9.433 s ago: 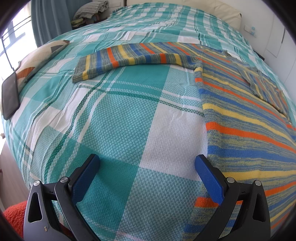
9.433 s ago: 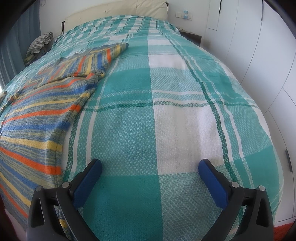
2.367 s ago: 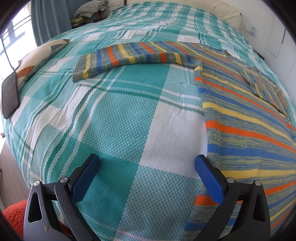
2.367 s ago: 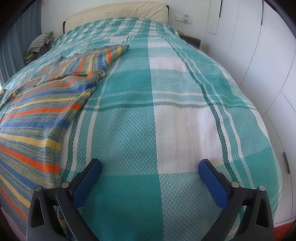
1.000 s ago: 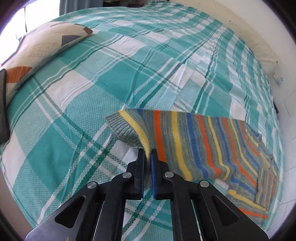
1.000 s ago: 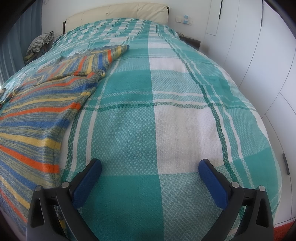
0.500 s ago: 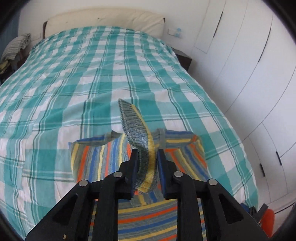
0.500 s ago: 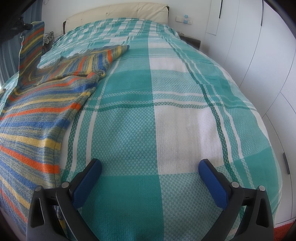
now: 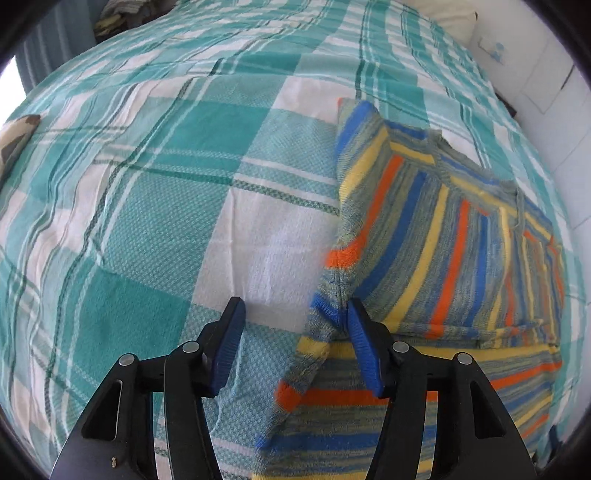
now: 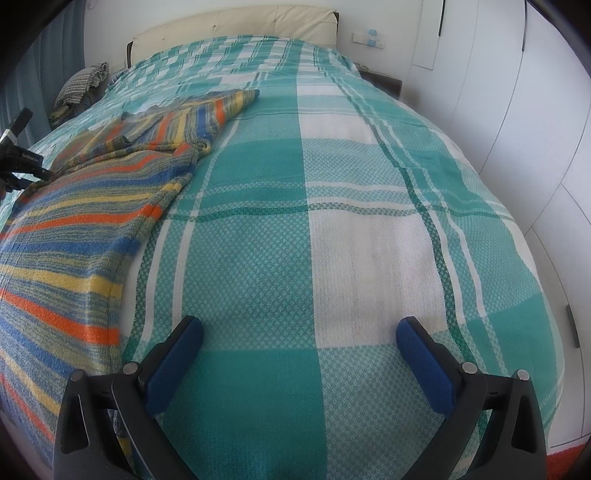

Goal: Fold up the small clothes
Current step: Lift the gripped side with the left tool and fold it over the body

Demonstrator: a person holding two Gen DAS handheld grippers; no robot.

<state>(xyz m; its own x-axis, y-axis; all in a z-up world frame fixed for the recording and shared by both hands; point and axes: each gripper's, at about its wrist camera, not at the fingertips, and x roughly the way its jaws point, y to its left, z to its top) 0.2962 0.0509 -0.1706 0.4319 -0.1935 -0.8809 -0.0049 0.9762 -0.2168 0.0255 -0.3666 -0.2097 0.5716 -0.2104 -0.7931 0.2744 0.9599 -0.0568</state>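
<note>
- Left wrist view: the left gripper (image 9: 293, 345) hangs low over the bed with its blue-padded jaws partly apart and nothing between them.
- Its right pad sits just at the folded edge of the striped sweater (image 9: 447, 236); whether the two touch is hard to tell.
- The sweater lies on the right half of this view, on the teal plaid bedspread (image 9: 177, 206). One sleeve is laid across the body, so its stripes run up and down while those of the body below run sideways.
- A patterned cushion (image 9: 16, 138) shows at the far left edge.
- At the top left corner lies a heap of folded cloth, too blurred to name further.

- Right wrist view: the right gripper (image 10: 299, 360) is spread wide over bare bedspread (image 10: 332, 229), holding nothing.
- The striped sweater (image 10: 85, 221) lies to its left, well apart from the right pad and near the left one; its far sleeve (image 10: 218, 107) reaches toward the middle of the bed.
- A cream headboard (image 10: 236, 18) closes the far end.
- White wardrobe doors (image 10: 535, 110) stand along the right side.
- A folded checked cloth (image 10: 83, 83) rests beside the bed's far left corner.
</note>
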